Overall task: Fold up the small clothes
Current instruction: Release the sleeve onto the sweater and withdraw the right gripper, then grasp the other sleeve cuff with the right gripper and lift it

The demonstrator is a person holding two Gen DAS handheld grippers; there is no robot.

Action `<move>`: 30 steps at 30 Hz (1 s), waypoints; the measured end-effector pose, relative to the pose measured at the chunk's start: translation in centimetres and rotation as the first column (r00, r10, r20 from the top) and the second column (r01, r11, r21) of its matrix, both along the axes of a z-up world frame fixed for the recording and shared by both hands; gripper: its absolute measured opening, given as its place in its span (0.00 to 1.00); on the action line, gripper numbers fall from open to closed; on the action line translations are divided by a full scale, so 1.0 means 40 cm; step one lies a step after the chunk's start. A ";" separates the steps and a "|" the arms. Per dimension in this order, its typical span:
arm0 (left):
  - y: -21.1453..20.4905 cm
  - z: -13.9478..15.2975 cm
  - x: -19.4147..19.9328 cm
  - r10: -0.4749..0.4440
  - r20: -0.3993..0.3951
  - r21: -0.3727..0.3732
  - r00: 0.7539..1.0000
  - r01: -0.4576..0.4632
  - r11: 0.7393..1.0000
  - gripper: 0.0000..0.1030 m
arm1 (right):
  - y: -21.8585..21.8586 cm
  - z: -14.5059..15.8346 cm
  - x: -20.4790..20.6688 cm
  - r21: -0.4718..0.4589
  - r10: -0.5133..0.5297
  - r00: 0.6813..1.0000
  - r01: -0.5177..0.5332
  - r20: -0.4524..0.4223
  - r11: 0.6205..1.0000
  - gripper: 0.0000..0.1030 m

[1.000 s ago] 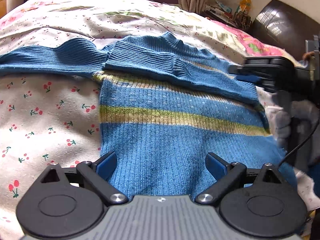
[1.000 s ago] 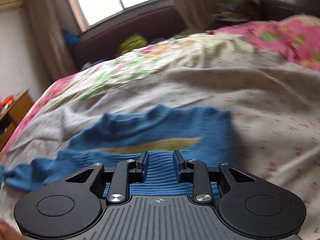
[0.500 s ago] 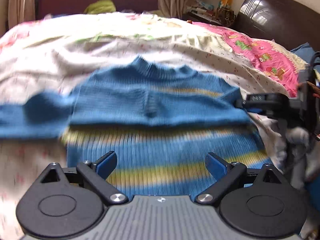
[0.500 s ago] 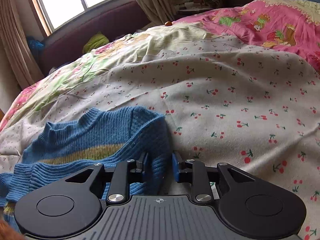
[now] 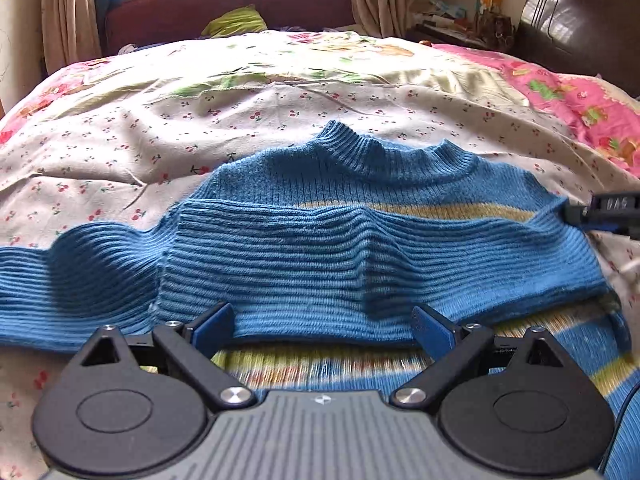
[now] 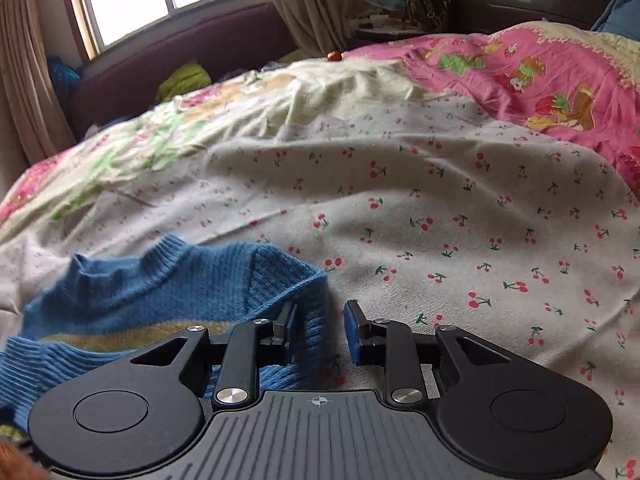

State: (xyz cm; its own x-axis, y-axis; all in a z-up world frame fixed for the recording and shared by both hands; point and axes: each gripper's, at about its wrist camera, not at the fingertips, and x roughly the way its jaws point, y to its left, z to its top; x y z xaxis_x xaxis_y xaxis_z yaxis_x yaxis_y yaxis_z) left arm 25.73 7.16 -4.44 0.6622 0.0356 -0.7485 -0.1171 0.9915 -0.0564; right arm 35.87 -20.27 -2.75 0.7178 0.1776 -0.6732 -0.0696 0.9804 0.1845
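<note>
Your wide-open left tool (image 5: 322, 322) faces the sweater's (image 5: 360, 248) folded sleeve lying crosswise; your right tool (image 6: 320, 330), opening, straddles its shoulder edge.

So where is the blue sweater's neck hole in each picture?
Left wrist view: the collar of the sweater sits top centre, above the yellow stripe.
Right wrist view: the collar is at lower left, just left of the right gripper, whose jaws are opening around the sweater's edge.
Shared landmark: the green cushion on the maroon sofa.
</note>
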 end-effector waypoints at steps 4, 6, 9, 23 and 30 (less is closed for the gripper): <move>0.010 0.019 -0.024 0.016 0.019 -0.043 1.000 -0.015 0.999 1.00 | 0.020 0.027 -0.089 0.013 0.097 0.995 -0.097 0.027 0.995 0.26; 0.010 0.005 -0.023 0.035 0.001 -0.012 0.999 -0.035 0.999 1.00 | 0.044 -0.003 -0.109 -0.031 0.154 0.988 -0.155 -0.024 0.987 0.28; 0.020 -0.011 -0.049 0.046 -0.025 -0.037 0.999 -0.047 0.998 1.00 | 0.060 -0.037 -0.109 -0.093 0.140 0.987 -0.148 -0.084 0.985 0.30; 0.139 0.026 -0.253 0.219 -0.001 -0.167 0.976 -0.216 0.962 1.00 | 0.427 0.078 -0.194 -0.099 0.554 0.833 -0.551 0.001 0.829 0.31; 0.206 0.010 -0.266 0.273 0.002 -0.228 0.962 -0.266 0.937 1.00 | 0.576 -0.005 -0.149 -0.094 0.618 0.766 -0.638 -0.178 0.764 0.34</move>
State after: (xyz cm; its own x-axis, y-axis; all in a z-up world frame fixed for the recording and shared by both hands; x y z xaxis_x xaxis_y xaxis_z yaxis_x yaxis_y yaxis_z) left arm 15.08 15.39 -4.04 0.6755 0.0506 -0.7356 -0.3724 0.8845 -0.2811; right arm 29.92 2.75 -2.97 0.3839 0.4544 -0.8038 -0.6647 0.7403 0.1010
